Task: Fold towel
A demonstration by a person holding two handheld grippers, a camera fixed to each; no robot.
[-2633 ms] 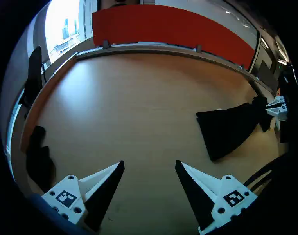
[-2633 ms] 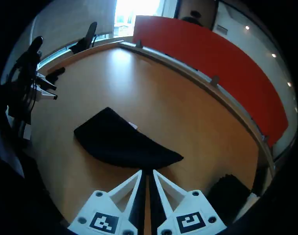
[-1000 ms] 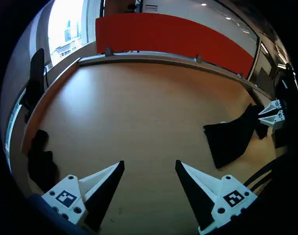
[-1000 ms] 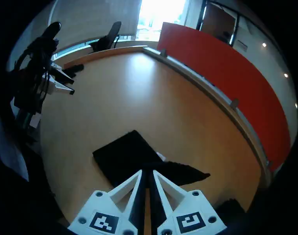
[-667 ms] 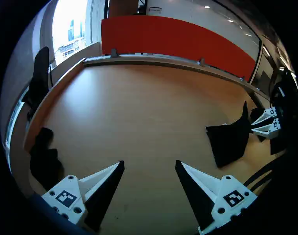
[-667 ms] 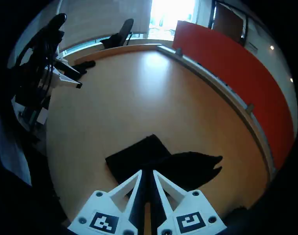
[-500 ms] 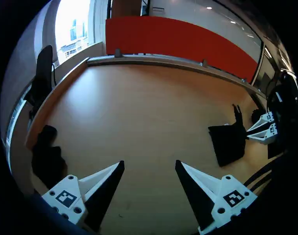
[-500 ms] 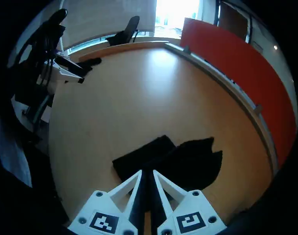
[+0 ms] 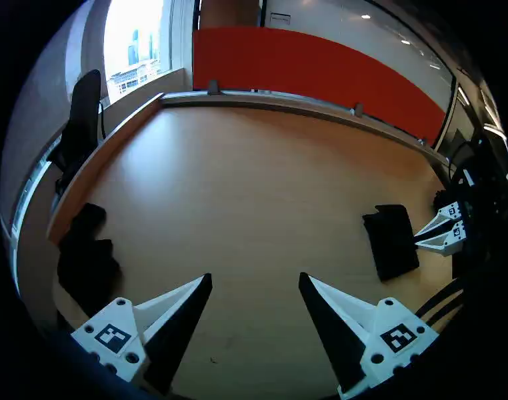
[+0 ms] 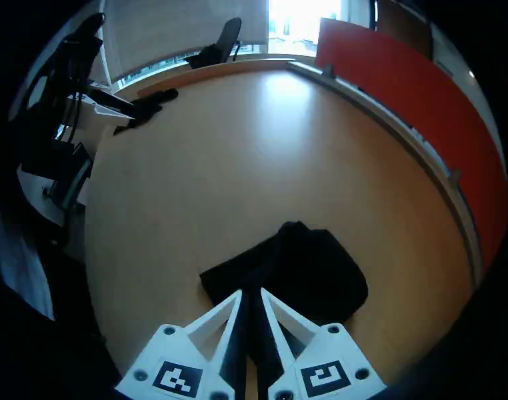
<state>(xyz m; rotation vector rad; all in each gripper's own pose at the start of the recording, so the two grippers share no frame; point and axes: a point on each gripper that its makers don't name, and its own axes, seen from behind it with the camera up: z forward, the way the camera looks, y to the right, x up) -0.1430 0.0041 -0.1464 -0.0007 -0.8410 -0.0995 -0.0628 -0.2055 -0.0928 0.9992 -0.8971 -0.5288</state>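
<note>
**A:** Where does the black cloth towel (image 10: 314, 273) lie?

**B:** On the pale wooden worktop (image 9: 254, 173). It is low and just right of centre in the right gripper view, and at the far right in the left gripper view. It sits as a compact doubled pad, one layer over another, flat on the wood.

**A:** And the right gripper (image 10: 251, 295)?

**B:** Its jaws are clenched to a narrow slit. The towel's near edge runs in between the tips, so I take it they are pinching that edge. In the left gripper view it sits low beside the towel, with its tips at the towel's right border.

**A:** The left gripper (image 9: 254, 280)?

**B:** Its jaws are spread wide with nothing between them. It hangs over bare wood at the bottom of its own frame, well apart from the towel.

**A:** So which step is this?

**B:** I'd judge it the close of a fold. The edge in the jaws looks laid down on the lower layer, but it is not yet let go.

**A:** Next?

**B:** The right jaws probably need to release and draw back low, without dragging the top layer askew. If another fold is wanted, that calls for a fresh grip on an outer edge, perhaps with the left gripper coming across to take the other corner. The dark crumpled cloth heap (image 9: 84, 253) at the lower left of the left gripper view is well away and shouldn't interfere.
</note>
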